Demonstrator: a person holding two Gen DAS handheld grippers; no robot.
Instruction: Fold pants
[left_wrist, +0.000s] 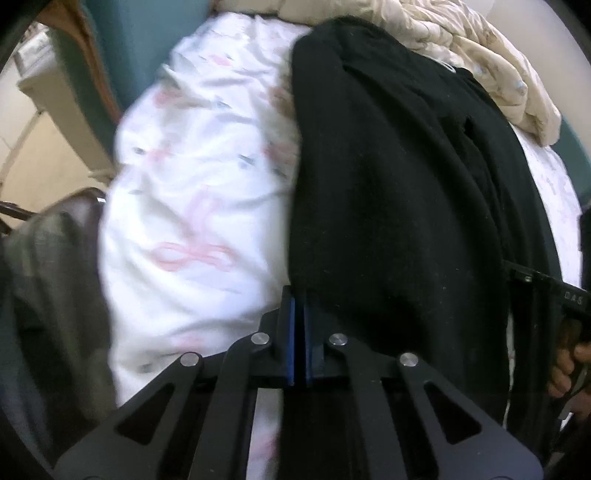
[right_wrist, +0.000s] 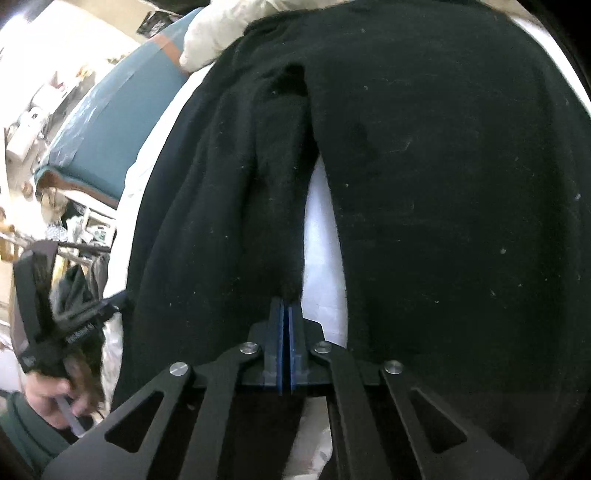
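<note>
White bedsheet (left_wrist: 192, 192); cream quilt (left_wrist: 491, 66); teal headboard (right_wrist: 110, 129)

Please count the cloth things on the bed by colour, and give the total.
Black: 1, the pants
White with pink print: 1, the sheet
Cream: 1, the blanket
Total: 3

Lighting is even, indoor and moderate. Both views show strong fisheye bending, with dark vignette at the corners. The sheet (left_wrist: 192, 206) left of the pants (left_wrist: 399, 192) is smeared by motion blur, its pink print soft; it reads bright, near overexposed. The pants are very dark, folds barely separable, with only lint specks crisp. In the right wrist view the wall (right_wrist: 55, 40) far left of the pants (right_wrist: 443, 184) is blown out. The left gripper (right_wrist: 70, 317) there is blurred.
</note>
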